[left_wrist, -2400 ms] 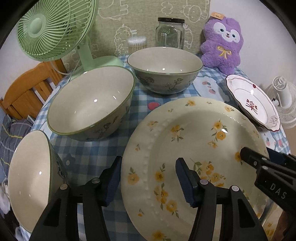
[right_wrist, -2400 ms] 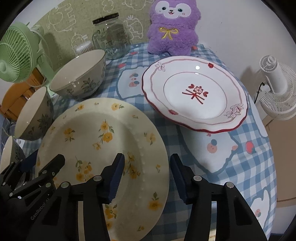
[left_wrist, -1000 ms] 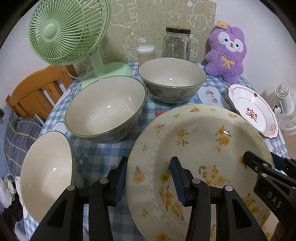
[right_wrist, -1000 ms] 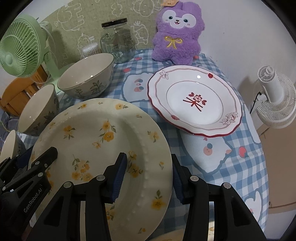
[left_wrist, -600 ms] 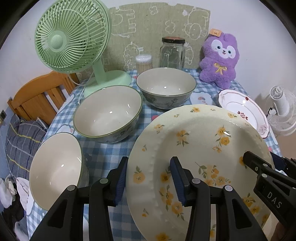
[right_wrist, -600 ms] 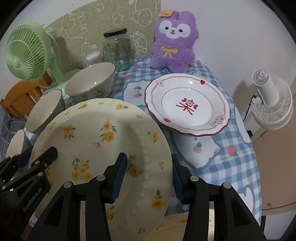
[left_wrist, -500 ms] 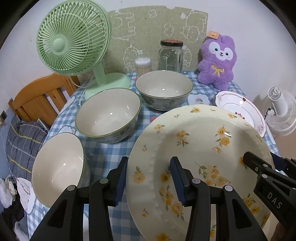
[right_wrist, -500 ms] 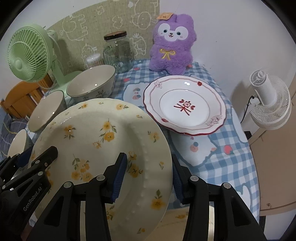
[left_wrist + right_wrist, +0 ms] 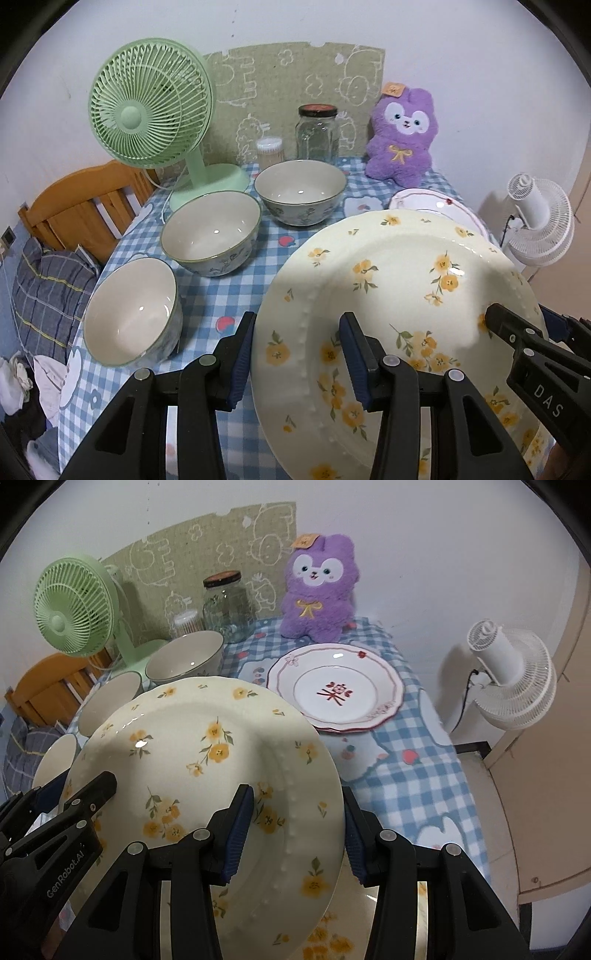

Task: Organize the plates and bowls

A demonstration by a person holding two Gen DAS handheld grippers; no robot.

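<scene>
Yellow-flowered plate [image 9: 399, 295] rim between both jaws

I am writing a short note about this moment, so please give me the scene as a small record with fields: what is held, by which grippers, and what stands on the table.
held item: cream plate with yellow flowers, lifted and tilted
left gripper: shut on the plate's left rim
right gripper: shut on the plate's right rim
under held plate: a second yellow-flowered plate, partly hidden
bowls: three floral bowls in a row on the left of the table
other plate: white plate with red trim, flat on the checked tablecloth
at the back: green fan, glass jar, purple plush toy
</scene>
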